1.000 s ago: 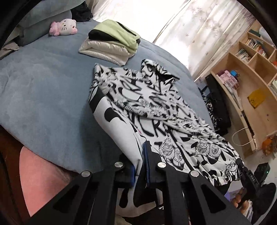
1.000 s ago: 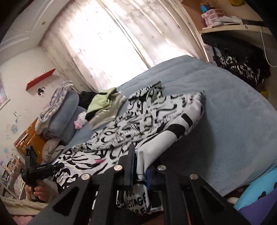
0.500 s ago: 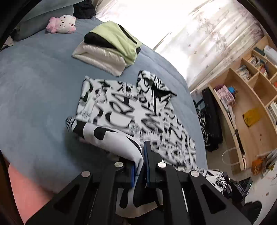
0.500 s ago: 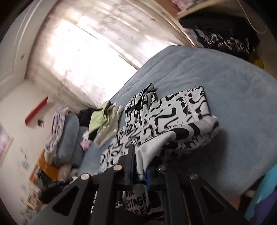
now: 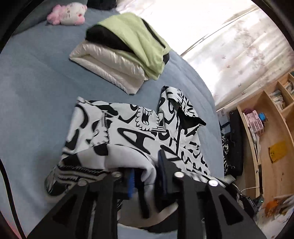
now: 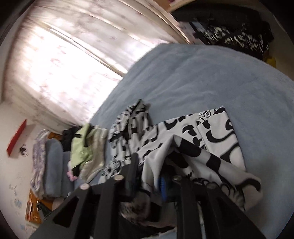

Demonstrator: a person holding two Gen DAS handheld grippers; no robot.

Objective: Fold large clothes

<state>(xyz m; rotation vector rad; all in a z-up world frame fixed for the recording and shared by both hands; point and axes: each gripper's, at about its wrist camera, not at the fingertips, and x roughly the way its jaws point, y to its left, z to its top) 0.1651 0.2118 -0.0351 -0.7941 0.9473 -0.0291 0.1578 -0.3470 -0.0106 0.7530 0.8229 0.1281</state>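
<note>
A large black-and-white printed hoodie (image 5: 132, 128) lies on the blue bed (image 5: 33, 95), its hood (image 5: 181, 112) pointing toward the window. My left gripper (image 5: 147, 174) is shut on the hoodie's hem edge and holds it lifted over the garment's body. In the right wrist view the hoodie (image 6: 211, 136) lies partly doubled over. My right gripper (image 6: 148, 176) is shut on the other corner of the hem, with cloth bunched between its fingers (image 6: 162, 187).
A folded stack of a cream puffer jacket (image 5: 110, 68) and a green and black garment (image 5: 136, 40) sits beyond the hoodie. A pink plush toy (image 5: 66, 13) lies farther back. Wooden shelves (image 5: 266, 132) and dark bags (image 5: 236, 143) stand right of the bed.
Both grippers carried the hem forward over the hoodie toward the hood. The garment's lower half now lies folded over its upper half, and the visible length is much shorter.
</note>
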